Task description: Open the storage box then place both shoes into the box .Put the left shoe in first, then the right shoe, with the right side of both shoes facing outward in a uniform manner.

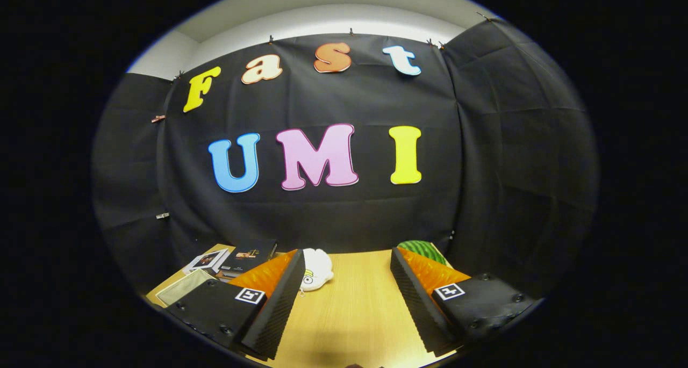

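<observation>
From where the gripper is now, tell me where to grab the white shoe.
Hedged: the white shoe lies on the wooden table, just beyond the open gripper, beside its left finger. Take the rounded end nearest, coming straight ahead; the rest is hidden behind that finger.

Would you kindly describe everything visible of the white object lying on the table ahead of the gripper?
The white object looks soft and rounded, plush-like, with a small yellow-and-dark mark on its near side. It lies on the wooden table near the black cloth wall, just beyond one finger of the open hand-held gripper, which partly hides it. Nothing grips it.
</observation>
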